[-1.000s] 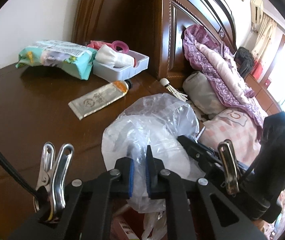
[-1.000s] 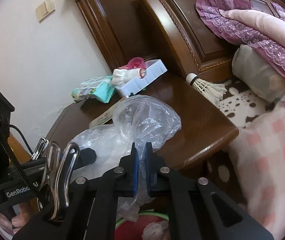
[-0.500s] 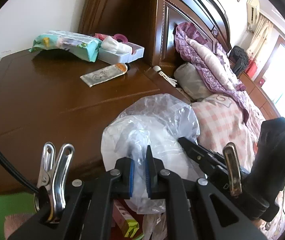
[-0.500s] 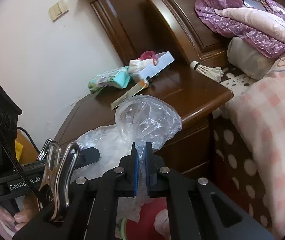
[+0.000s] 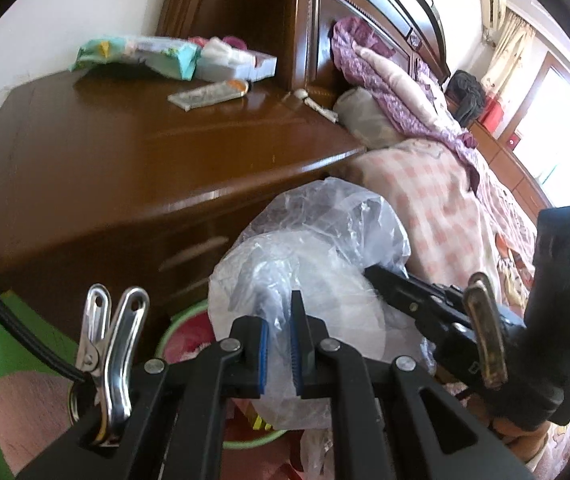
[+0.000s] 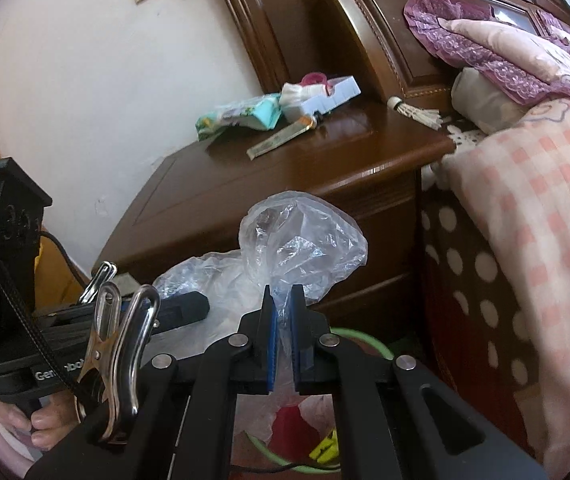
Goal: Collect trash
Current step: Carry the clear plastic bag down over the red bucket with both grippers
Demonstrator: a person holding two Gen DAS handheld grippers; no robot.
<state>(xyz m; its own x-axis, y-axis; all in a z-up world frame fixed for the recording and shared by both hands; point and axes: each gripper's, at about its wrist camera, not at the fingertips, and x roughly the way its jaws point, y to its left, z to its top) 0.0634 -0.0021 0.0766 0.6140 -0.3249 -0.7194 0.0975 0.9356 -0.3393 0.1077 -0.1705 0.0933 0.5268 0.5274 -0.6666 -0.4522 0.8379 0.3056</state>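
Note:
A crumpled clear plastic bag (image 5: 317, 248) (image 6: 305, 240) hangs in the air in front of the brown nightstand (image 5: 133, 152) (image 6: 285, 168). My left gripper (image 5: 279, 320) is shut on one part of the bag and my right gripper (image 6: 283, 308) is shut on another part. Each gripper shows in the other's view: the right one (image 5: 445, 308) to the right, the left one (image 6: 157, 312) to the left. Below the bag sits a green-rimmed bin (image 6: 361, 340) (image 5: 181, 316) with red and white trash inside.
On the nightstand lie a wet-wipes pack (image 5: 137, 54) (image 6: 241, 116), a white tray (image 6: 333, 92), a flattened tube (image 5: 209, 94) (image 6: 281, 140) and a shuttlecock (image 6: 413, 110). A bed with a pink checked quilt (image 6: 525, 200) stands to the right. A green stool (image 5: 13, 360) is at lower left.
Both grippers have drawn back from over the nightstand top to in front of it with the bag between them. The green-rimmed bin has come into view beneath the bag.

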